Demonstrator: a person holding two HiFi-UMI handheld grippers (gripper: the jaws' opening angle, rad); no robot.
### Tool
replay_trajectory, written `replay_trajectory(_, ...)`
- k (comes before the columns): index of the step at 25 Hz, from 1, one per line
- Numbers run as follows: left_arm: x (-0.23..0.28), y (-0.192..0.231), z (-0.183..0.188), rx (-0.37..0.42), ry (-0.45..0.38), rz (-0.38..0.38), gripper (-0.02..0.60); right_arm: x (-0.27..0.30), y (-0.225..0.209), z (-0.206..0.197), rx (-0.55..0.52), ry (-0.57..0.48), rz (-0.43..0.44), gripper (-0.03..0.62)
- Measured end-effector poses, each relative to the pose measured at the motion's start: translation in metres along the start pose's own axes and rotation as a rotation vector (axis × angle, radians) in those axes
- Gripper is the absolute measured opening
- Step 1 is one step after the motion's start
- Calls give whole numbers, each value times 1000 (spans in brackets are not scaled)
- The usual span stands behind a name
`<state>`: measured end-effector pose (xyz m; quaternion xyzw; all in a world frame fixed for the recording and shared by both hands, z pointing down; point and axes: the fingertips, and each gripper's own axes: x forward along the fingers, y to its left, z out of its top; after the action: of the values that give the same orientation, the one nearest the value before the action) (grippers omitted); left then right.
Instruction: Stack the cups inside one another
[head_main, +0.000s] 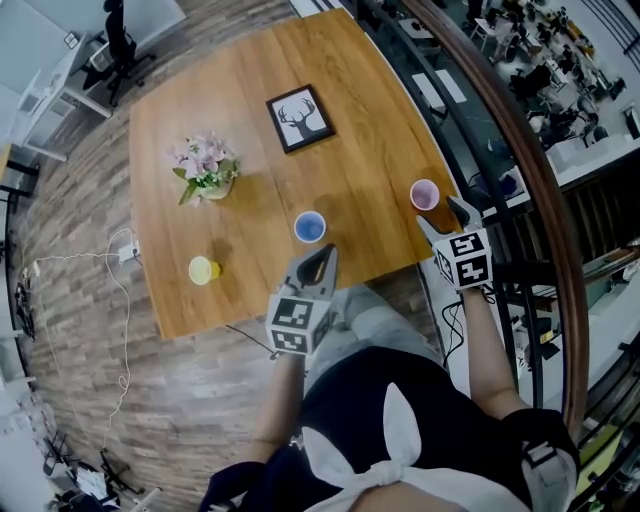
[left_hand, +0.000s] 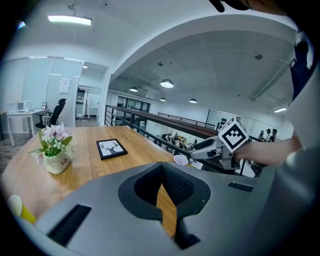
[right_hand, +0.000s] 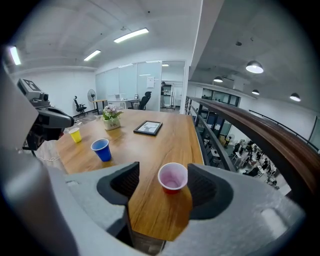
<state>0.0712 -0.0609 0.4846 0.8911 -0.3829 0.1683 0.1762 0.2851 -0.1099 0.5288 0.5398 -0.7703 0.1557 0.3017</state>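
Three cups stand apart on the wooden table: a yellow cup at the near left, a blue cup in the middle and a pink-lined red cup near the right edge. My right gripper is open around the red cup. The cup stands upright between the jaws, close to the right pad and clear of the left one. My left gripper hovers just in front of the blue cup, jaws together and holding nothing. From the left gripper view only a thin strip of table shows behind its closed tips.
A pot of pink flowers and a framed deer picture stand farther back on the table. A dark railing runs just past the table's right edge. A white cable and plug lie on the floor to the left.
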Motion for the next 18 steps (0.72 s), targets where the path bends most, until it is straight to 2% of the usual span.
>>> replay_trajectory(10,16,0,1,14,17,-51,17,31,-10,-15,-9,62,6,321)
replay_trajectory(18,22,7,-3,5,43,-61,17,56,-17,-30,-11,134,5,337)
